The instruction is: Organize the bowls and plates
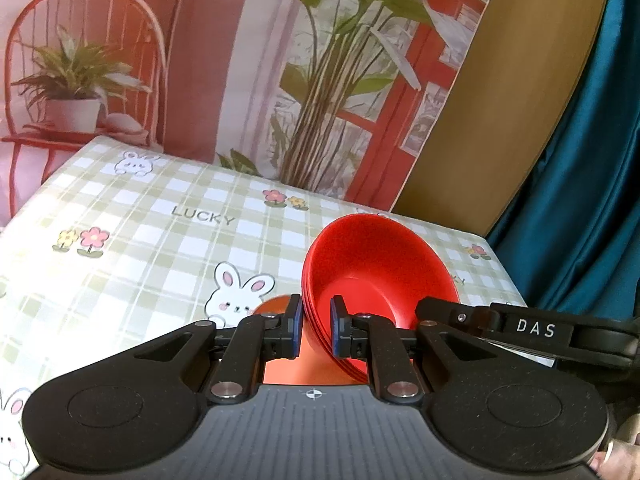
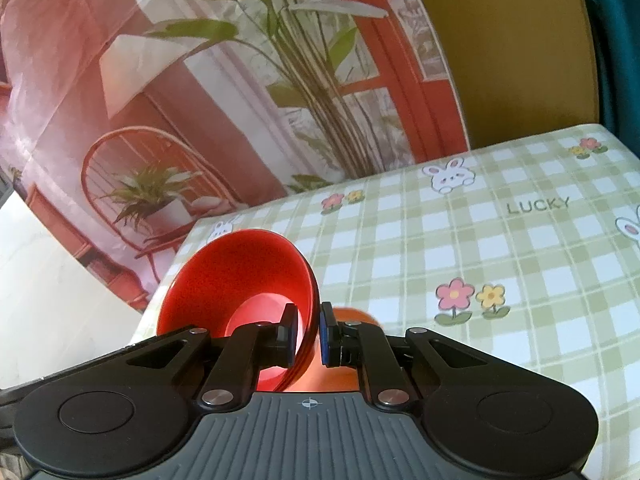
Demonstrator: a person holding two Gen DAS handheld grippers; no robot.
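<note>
A nested stack of red bowls (image 1: 380, 264) hangs tilted above the checked tablecloth, held from both sides. In the left wrist view my left gripper (image 1: 316, 314) is shut on the stack's left rim, with the blue pads on either side of the rims. In the right wrist view my right gripper (image 2: 309, 322) is shut on the right rim of the red bowls (image 2: 240, 272). One of the right gripper's black fingers (image 1: 440, 308) shows at the stack's far side. Under the bowls lies an orange dish (image 1: 288, 368) (image 2: 352, 316), mostly hidden.
The table carries a green-checked cloth with rabbits and flowers (image 1: 160, 240) (image 2: 480, 240). A printed backdrop of plants and a red chair (image 1: 240, 80) stands behind it. A teal curtain (image 1: 580, 160) hangs past the table's right edge. A white surface (image 2: 48, 300) lies left of the table.
</note>
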